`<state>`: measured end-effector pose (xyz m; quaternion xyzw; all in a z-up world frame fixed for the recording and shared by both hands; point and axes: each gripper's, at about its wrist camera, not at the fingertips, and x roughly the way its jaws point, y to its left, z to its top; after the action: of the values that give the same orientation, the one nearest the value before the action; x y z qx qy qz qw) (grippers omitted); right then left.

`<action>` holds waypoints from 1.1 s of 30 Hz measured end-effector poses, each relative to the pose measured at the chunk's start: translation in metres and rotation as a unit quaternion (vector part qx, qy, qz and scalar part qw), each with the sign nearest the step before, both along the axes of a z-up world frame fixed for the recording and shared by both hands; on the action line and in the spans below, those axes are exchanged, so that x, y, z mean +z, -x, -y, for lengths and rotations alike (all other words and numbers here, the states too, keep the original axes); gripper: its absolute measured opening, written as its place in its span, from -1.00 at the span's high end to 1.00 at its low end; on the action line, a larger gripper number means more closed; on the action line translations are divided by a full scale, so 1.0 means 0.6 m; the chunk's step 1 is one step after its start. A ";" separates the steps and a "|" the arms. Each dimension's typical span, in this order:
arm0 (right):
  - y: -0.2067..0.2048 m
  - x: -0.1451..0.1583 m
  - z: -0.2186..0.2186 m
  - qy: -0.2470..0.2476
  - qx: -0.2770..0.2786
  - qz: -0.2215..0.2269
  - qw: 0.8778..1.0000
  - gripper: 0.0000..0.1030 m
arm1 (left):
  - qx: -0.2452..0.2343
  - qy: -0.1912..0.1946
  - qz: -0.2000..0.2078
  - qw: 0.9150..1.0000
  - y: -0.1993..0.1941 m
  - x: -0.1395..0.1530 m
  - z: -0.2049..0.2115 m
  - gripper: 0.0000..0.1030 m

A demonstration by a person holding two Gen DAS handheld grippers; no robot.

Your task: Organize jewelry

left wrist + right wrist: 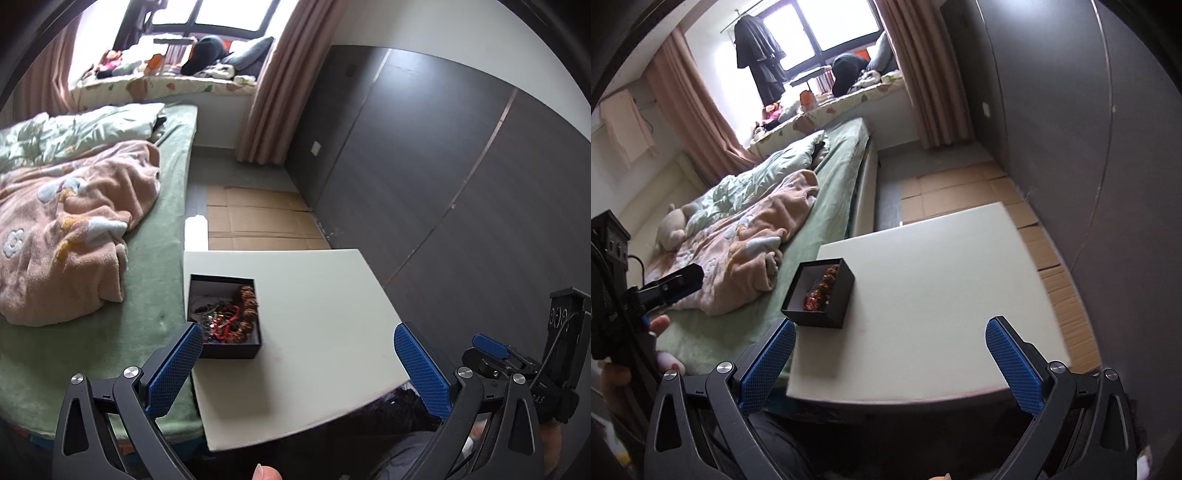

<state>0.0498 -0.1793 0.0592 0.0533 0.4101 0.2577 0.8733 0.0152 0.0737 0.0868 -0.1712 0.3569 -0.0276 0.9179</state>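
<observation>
We log one box (224, 316) on the worktop (325, 314) with all visible jewelry (236, 317) heaped inside — none loose outside; both grippers' fingers (176, 363) (1012, 363) spread wide, empty.

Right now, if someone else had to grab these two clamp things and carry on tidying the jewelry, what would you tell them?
Left gripper: open, holding nothing, hovering near the table's near edge.
Right gripper: open, holding nothing, also at the near edge.
Black box: lid off, at the left side of the white table, beside the bed.
Jewelry: beads and a red piece lie heaped together inside the box; none shows on the table.
Done or left: this fits jewelry already gathered into the box, or a heap waiting to be sorted. I cannot tell which, so check before moving anything.
</observation>
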 end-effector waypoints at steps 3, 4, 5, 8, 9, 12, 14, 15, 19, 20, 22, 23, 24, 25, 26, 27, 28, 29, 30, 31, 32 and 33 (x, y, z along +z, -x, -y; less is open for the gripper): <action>0.017 0.007 0.015 -0.003 -0.001 0.003 1.000 -1.00 | -0.010 -0.006 0.008 1.000 0.018 0.007 0.022 -1.00; 0.023 0.009 0.019 0.000 -0.003 0.007 1.000 -1.00 | -0.014 -0.007 0.012 1.000 0.024 0.010 0.028 -1.00; 0.029 0.013 0.023 0.009 -0.008 0.013 1.000 -1.00 | -0.019 -0.008 0.015 1.000 0.031 0.012 0.034 -1.00; 0.048 0.019 0.030 0.038 -0.014 0.023 0.999 -1.00 | -0.029 -0.021 0.020 0.999 0.052 0.020 0.051 -1.00; 0.054 0.021 0.033 0.044 -0.015 0.023 0.999 -1.00 | -0.032 -0.029 0.021 0.999 0.059 0.022 0.056 -1.00; 0.074 0.028 0.042 0.050 -0.013 0.027 0.998 -1.00 | -0.031 -0.047 0.022 0.998 0.081 0.026 0.064 -1.00; 0.089 0.033 0.049 0.053 -0.018 0.030 0.998 -1.00 | -0.027 -0.053 0.027 0.998 0.095 0.027 0.064 -1.00; 0.094 0.034 0.055 0.052 -0.020 0.026 0.998 -1.00 | -0.023 -0.058 0.027 0.998 0.103 0.027 0.062 -1.00; 0.113 0.032 0.079 0.045 -0.036 0.019 0.998 -1.00 | -0.002 -0.071 0.028 0.997 0.131 0.025 0.049 -1.00; 0.118 0.031 0.087 0.045 -0.042 0.018 0.998 -1.00 | 0.002 -0.072 0.026 0.997 0.135 0.024 0.045 -1.00; 0.130 0.030 0.102 0.036 -0.052 0.019 0.998 -1.00 | 0.010 -0.074 0.024 0.997 0.144 0.024 0.041 -1.00; 0.136 0.029 0.110 0.031 -0.056 0.019 0.998 -1.00 | 0.010 -0.076 0.025 0.997 0.148 0.024 0.041 -1.00; 0.141 0.028 0.115 0.029 -0.058 0.018 0.998 -1.00 | 0.011 -0.083 0.024 0.996 0.152 0.025 0.044 -1.00; 0.147 0.027 0.119 0.026 -0.058 0.018 0.998 -1.00 | 0.011 -0.089 0.024 0.996 0.154 0.025 0.047 -1.00; 0.154 0.027 0.122 0.025 -0.058 0.021 0.998 -1.00 | 0.009 -0.094 0.024 0.995 0.157 0.026 0.050 -1.00; 0.161 0.027 0.125 0.026 -0.058 0.025 0.998 -1.00 | 0.008 -0.099 0.025 0.995 0.158 0.026 0.054 -1.00; 0.165 0.028 0.126 0.026 -0.059 0.029 0.997 -1.00 | 0.008 -0.102 0.025 0.994 0.161 0.026 0.056 -1.00; 0.166 0.031 0.127 0.026 -0.059 0.030 0.997 -1.00 | 0.006 -0.104 0.024 0.994 0.164 0.025 0.059 -1.00; 0.166 0.034 0.126 0.024 -0.057 0.031 0.998 -1.00 | 0.003 -0.107 0.023 0.994 0.165 0.025 0.064 -1.00; 0.165 0.036 0.127 0.023 -0.055 0.032 0.998 -1.00 | 0.001 -0.108 0.023 0.994 0.164 0.024 0.067 -1.00; 0.165 0.037 0.127 0.022 -0.054 0.033 0.998 -1.00 | -0.001 -0.109 0.023 0.994 0.165 0.024 0.071 -1.00; 0.165 0.037 0.127 0.021 -0.053 0.032 0.998 -1.00 | -0.002 -0.110 0.024 0.994 0.166 0.025 0.075 -1.00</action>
<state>-0.0493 -0.2553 0.0815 0.0480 0.3835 0.2036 0.8995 -0.0845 0.0288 0.1019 -0.0678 0.3357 0.0054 0.9395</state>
